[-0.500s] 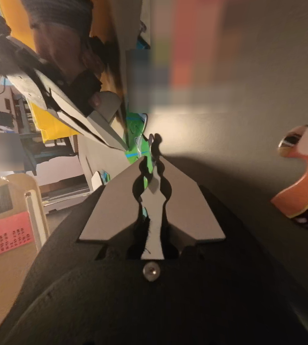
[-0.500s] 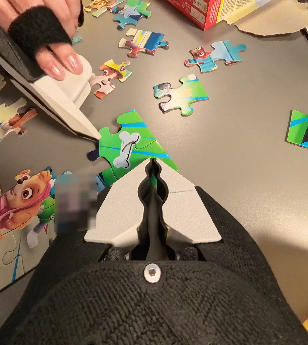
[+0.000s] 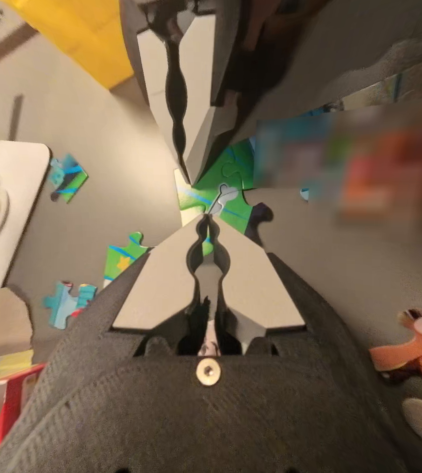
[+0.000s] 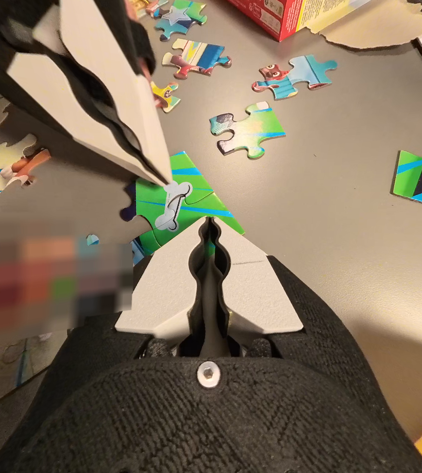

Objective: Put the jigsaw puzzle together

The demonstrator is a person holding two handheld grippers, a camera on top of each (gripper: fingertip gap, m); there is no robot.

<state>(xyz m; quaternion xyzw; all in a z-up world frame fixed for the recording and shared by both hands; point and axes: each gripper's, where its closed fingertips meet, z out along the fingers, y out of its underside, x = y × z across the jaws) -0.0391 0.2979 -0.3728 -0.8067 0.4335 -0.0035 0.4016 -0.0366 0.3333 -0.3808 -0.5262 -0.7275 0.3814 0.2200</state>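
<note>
A: Item one, left gripper (image 4: 167,183)?
B: Jaws closed, nothing between them. Its tip presses down on the green piece (image 4: 153,202), at the top of the printed bone (image 4: 172,204).

A: Item two, right gripper (image 4: 208,218)?
B: Jaws closed tip to tip, nothing gripped. The tip rests on the corner piece (image 4: 212,204), the green one joined to the first along the bone.

A: Where do the two pieces lie?
B: Flat on the grey table (image 4: 332,230), directly between the two tips, which face each other from opposite sides. The seam through the bone looks nearly closed. At the lower left the pieces join a larger assembled section, mostly hidden by a mosaic patch.

A: The step, as a judgement?
B: Both tips appear to be pressing the pair flat; the hold calls for steady downward pressure without sliding.

A: Surroundings?
B: Loose pieces (image 4: 248,130) lie scattered beyond, well apart. A red box (image 4: 276,18) and torn cardboard (image 4: 373,33) sit at the far edge.
</note>
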